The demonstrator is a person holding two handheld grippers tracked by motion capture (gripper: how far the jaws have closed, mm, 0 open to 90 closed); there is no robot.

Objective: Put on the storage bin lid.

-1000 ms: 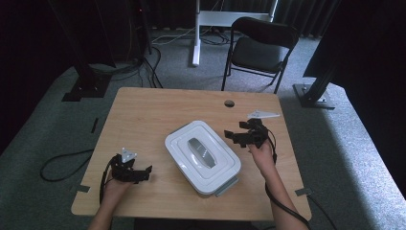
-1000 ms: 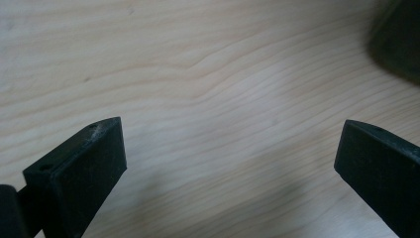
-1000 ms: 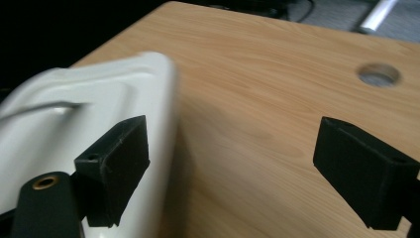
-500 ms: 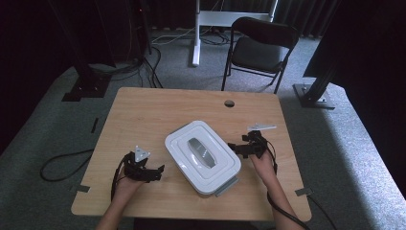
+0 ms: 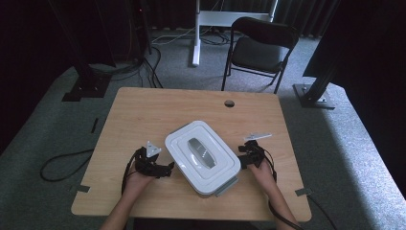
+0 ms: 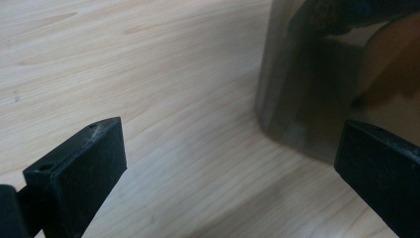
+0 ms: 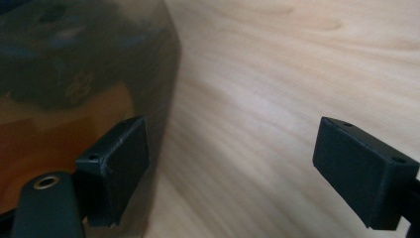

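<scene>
Flanking the lidded storage box (image 5: 203, 157) near the front middle of the bench (image 5: 158, 110), the left tongs (image 5: 165, 168) and right tongs (image 5: 242, 157) both gape wide, holding nothing. A lopsided squeeze could skid or twist the smooth-walled box toward the near edge, which lies close. Behind it, bare wood leaves ample room; only a cable hole (image 5: 229, 103) sits far back.
</scene>
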